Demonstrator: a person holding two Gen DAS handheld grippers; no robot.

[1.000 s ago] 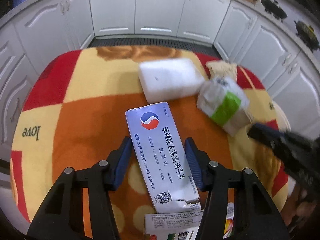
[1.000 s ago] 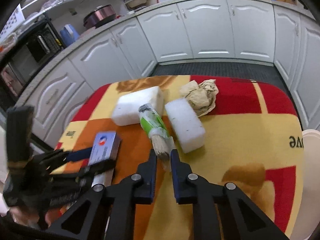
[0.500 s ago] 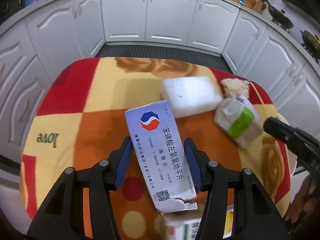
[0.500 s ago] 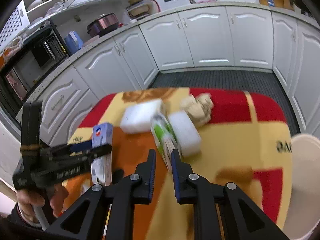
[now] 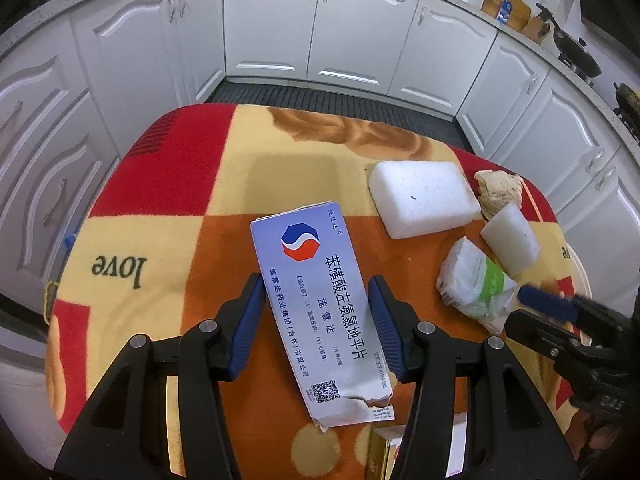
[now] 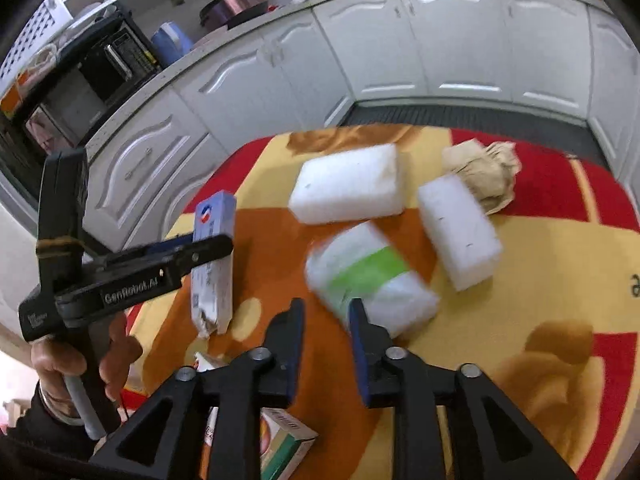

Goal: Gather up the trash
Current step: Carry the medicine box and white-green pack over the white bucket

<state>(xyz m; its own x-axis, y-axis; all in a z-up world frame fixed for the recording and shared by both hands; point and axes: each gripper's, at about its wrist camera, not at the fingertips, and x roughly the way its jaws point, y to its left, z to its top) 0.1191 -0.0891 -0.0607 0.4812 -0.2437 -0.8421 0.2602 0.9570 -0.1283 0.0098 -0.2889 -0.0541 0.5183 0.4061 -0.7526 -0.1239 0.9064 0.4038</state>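
1. The left gripper (image 5: 316,320) is clamped on the medicine box (image 5: 320,312), held above the blanket (image 5: 160,208); carrying it to a bin seems the step in hand.
2. The right gripper (image 6: 326,344) stands apart; the green-banded packet (image 6: 368,276) sits blurred just ahead, apparently unheld; next it likely needs re-gripping.

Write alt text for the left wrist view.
The left gripper holds a long blue-white medicine box between its jaws above a red, orange and yellow blanket. Right of it lie a white foam block and a green-banded packet.
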